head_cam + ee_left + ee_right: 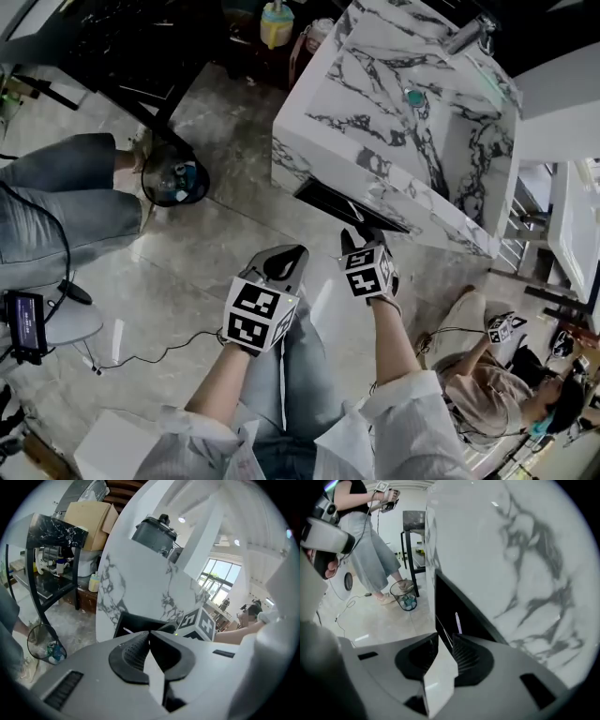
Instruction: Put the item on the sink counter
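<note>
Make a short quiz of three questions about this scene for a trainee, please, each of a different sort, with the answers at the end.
1. True or false: the left gripper has its jaws together, with nothing between them.
2. What does the right gripper face? A. the dark opening under the marble sink; B. the wire basket on the floor; C. the yellow bottle.
3. What colour is the thin item standing in that opening, just beyond the parted right jaws?

Key: 1 true; 2 A; 3 purple.
</note>
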A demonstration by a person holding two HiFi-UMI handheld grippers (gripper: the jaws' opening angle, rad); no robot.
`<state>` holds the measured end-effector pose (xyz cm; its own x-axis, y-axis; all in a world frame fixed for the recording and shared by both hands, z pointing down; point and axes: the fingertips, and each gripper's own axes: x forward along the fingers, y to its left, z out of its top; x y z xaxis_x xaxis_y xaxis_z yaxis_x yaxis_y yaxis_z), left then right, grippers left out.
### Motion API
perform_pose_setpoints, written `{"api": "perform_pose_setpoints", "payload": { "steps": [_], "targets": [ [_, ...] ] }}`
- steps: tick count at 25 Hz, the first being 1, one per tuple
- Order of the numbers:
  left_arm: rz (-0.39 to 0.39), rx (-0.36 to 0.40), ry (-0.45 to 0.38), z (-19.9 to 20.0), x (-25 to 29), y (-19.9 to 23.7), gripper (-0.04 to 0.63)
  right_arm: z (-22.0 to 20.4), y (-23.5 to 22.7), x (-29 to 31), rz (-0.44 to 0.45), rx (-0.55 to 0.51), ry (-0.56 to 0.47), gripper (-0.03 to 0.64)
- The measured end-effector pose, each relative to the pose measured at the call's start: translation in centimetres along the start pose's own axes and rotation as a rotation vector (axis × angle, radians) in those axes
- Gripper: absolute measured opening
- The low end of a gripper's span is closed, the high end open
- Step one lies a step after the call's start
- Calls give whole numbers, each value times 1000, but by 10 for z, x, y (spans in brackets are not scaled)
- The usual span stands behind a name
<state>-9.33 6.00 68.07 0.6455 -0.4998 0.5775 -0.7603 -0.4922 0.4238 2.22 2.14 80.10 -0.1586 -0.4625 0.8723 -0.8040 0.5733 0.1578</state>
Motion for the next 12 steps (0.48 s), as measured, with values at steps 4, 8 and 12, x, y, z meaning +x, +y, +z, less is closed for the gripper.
{"api": "perform_pose_setpoints", "payload": {
  "steps": [4,8,12],
  "targets": [
    [3,15,-6,35,-25,-26,21,27,0,-52,23,70,-35,94],
    [7,38,-32,72,-52,-46,21,62,-1,-105,34,126,-89,94],
    [10,40,-68,103,-76,-67,21,87,-3,-157,49,188,-139,94]
  ]
}}
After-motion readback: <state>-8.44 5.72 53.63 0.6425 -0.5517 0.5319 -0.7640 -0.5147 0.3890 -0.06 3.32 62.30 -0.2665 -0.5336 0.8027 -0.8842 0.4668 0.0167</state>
